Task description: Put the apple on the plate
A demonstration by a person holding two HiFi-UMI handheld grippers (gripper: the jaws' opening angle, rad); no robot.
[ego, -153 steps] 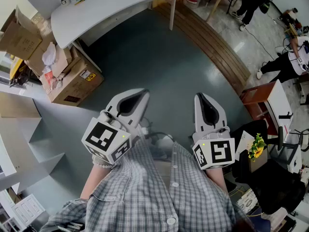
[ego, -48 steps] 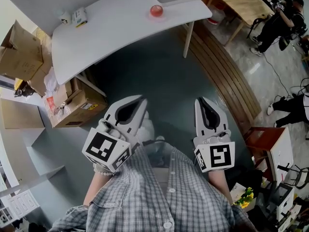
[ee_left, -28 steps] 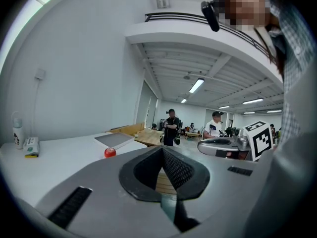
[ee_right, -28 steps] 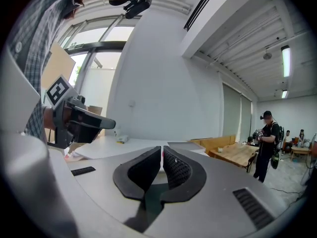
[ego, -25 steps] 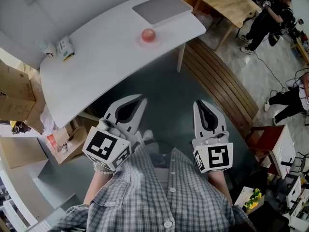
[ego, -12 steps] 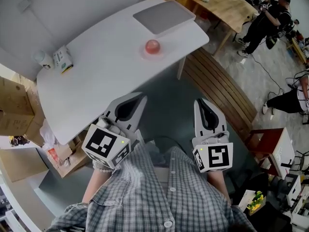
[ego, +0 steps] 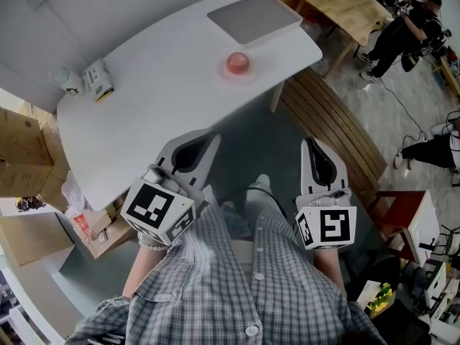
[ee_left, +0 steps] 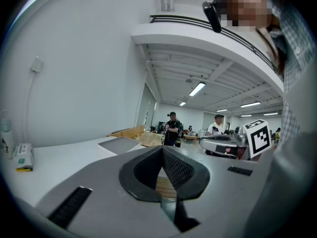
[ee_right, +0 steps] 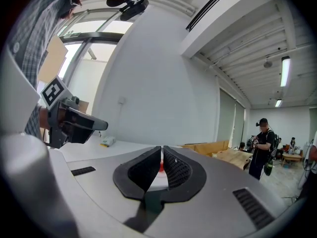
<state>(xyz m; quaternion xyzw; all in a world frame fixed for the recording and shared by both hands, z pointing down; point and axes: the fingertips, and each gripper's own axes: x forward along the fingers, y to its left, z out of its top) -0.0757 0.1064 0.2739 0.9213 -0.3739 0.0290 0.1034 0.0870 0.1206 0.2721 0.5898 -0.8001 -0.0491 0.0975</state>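
1. Grey-blue floor (ego: 237, 131) fills the middle of the head view, and a white table (ego: 144, 99) with rounded corners stands beyond it against a pale wall.
2. On the far half of that table sits the red apple (ego: 238, 63), near the edge that faces the person. A pale round patch (ego: 253, 70) lies under it, too faint to tell whether it is a plate.
3. Behind the apple lies a flat grey rectangle (ego: 255, 16). At the table's left end a cup (ego: 63, 80) and a small carton (ego: 97, 79) stand just beside each other.
4. The left gripper (ego: 213, 138) points toward the table with its jaws pressed together and nothing between them. Its tips are above the floor near the table's edge, well apart from the apple.
5. The right gripper (ego: 310, 142) has its jaws together too. In the right gripper view a sliver of red, the distant apple, shows through the thin slit behind the tips, but nothing is held.
6. Each gripper carries a marker cube, left (ego: 158, 210) and right (ego: 325, 226), just above the person's checked shirt (ego: 237, 286).
7. Cardboard boxes (ego: 21, 171) crowd the left side, a slatted wooden strip (ego: 330, 131) runs along the right, and a wooden table (ego: 345, 2) stands beyond it.
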